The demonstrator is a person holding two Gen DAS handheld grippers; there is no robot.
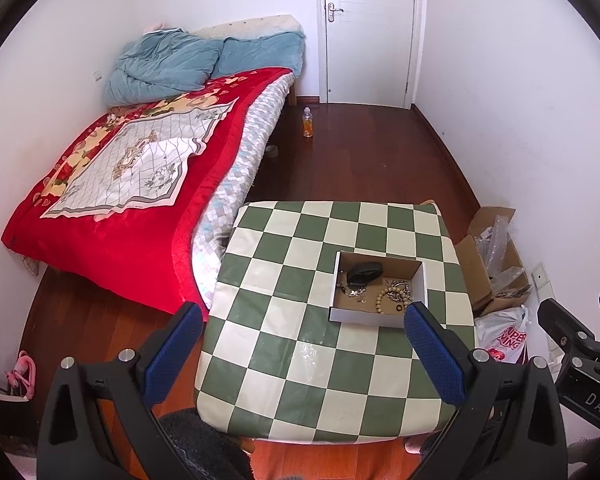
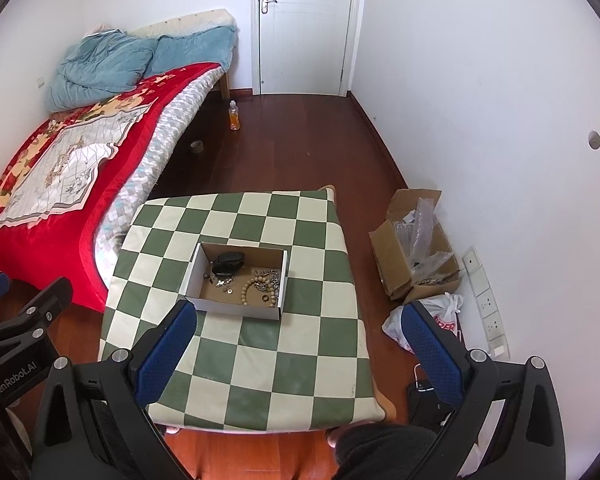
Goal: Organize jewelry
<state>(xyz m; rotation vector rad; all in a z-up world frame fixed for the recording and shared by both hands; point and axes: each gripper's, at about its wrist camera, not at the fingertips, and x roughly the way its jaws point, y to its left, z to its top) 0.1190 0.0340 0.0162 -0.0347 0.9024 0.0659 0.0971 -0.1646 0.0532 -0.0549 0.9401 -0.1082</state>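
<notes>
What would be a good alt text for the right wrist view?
A shallow cardboard box of jewelry, including a bead bracelet, sits on a green-and-cream checkered table. The open right gripper hovers near it. Behind are a red-covered bed and a white door.

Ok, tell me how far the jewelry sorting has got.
Nothing looks sorted yet. The bead bracelet, chains and small pieces lie jumbled in the shallow cardboard box on the checkered table, beside a black case. Neither the left gripper nor the right gripper holds anything; both jaws are open, short of the box. All sorting remains.
</notes>
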